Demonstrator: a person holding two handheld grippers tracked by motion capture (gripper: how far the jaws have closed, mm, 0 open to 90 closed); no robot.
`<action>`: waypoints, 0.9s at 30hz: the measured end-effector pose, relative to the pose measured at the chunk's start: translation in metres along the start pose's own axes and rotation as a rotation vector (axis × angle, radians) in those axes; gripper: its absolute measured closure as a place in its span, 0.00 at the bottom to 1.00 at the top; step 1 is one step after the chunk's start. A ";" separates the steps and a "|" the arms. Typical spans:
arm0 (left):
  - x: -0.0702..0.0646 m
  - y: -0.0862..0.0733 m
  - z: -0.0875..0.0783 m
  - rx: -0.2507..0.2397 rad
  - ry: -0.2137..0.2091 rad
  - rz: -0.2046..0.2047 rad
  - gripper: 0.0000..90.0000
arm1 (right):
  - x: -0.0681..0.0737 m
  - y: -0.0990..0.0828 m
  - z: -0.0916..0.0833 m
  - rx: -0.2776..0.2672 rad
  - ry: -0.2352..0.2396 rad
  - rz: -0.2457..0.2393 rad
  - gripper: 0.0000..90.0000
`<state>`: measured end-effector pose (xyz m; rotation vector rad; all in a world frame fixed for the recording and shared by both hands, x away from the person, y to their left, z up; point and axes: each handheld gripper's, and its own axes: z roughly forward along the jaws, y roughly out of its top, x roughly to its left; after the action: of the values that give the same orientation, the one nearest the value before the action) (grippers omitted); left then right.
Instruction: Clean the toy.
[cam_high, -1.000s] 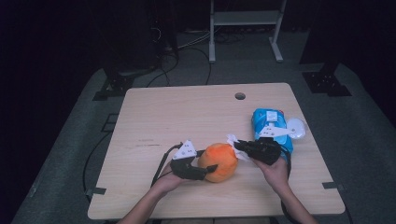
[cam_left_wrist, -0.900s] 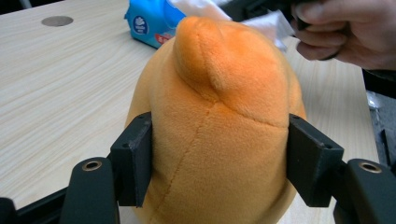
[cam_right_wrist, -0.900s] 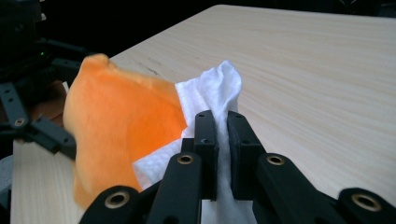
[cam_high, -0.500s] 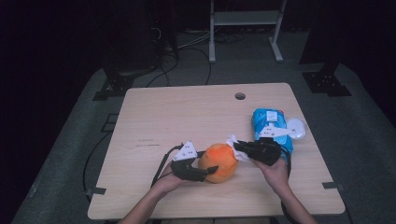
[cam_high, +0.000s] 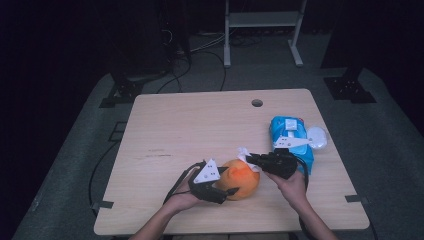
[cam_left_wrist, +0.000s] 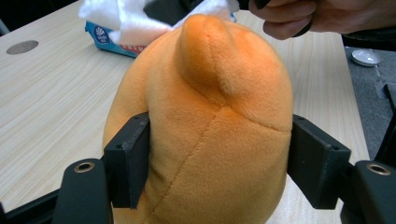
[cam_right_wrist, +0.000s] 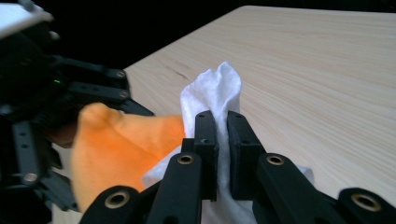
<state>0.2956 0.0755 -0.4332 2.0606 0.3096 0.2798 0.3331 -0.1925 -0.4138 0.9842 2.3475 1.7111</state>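
Orange plush toy (cam_left_wrist: 205, 130): soft, light, yielding; my left hand-held gripper (cam_left_wrist: 219, 172) brackets its midsection, jaws just easing wider; right hand-held gripper (cam_right_wrist: 223, 158) pinches limp white wipe (cam_right_wrist: 212, 93); hold the toy's belly.

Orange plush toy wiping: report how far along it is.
Done: a white wipe is out of the blue wipe pack and clamped in the right gripper. In hand: the left gripper, jaws just opening, brackets the orange plush toy. Left: wiping it; progress can't be judged.

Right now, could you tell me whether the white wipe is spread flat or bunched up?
Bunched up. The white wipe is pinched between the shut jaws of the right gripper, its crumpled end sticking out above them beside the orange plush toy.
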 end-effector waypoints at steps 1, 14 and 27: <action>0.000 0.000 0.000 0.000 -0.002 0.003 0.32 | 0.003 0.001 0.001 -0.002 0.012 -0.002 0.92; -0.003 0.001 0.003 -0.008 -0.015 0.015 0.30 | 0.025 0.011 0.007 0.023 0.061 -0.072 0.92; 0.007 -0.002 0.002 -0.031 -0.021 -0.057 0.34 | -0.005 -0.009 -0.019 0.045 -0.062 -0.022 0.92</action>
<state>0.3028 0.0778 -0.4356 2.0193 0.3486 0.2262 0.3252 -0.2130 -0.4157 0.9985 2.3590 1.6029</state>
